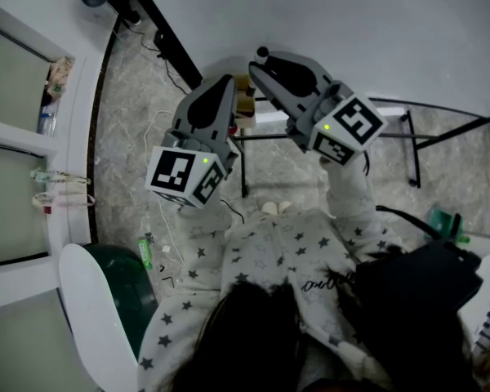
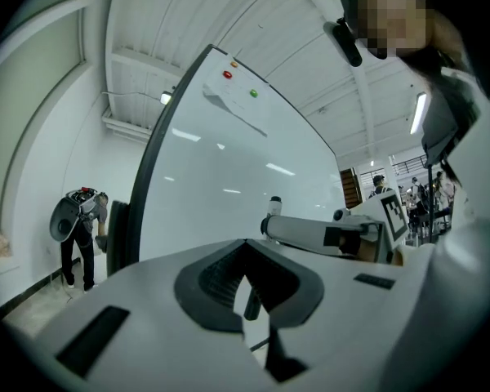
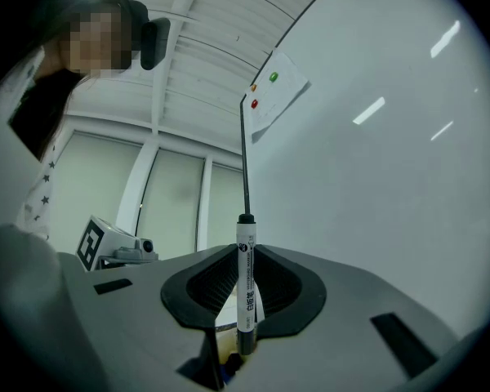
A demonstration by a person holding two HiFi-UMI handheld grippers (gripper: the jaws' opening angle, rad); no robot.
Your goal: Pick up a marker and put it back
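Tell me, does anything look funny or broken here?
Nothing looks odd. The marker stands straight up, pinched by the fingers of the right gripper, near the whiteboard. No spills or breaks show.

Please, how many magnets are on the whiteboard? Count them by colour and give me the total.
Red magnet: 1
Green magnet: 1
Orange magnet: 1 (small)
Total: 3
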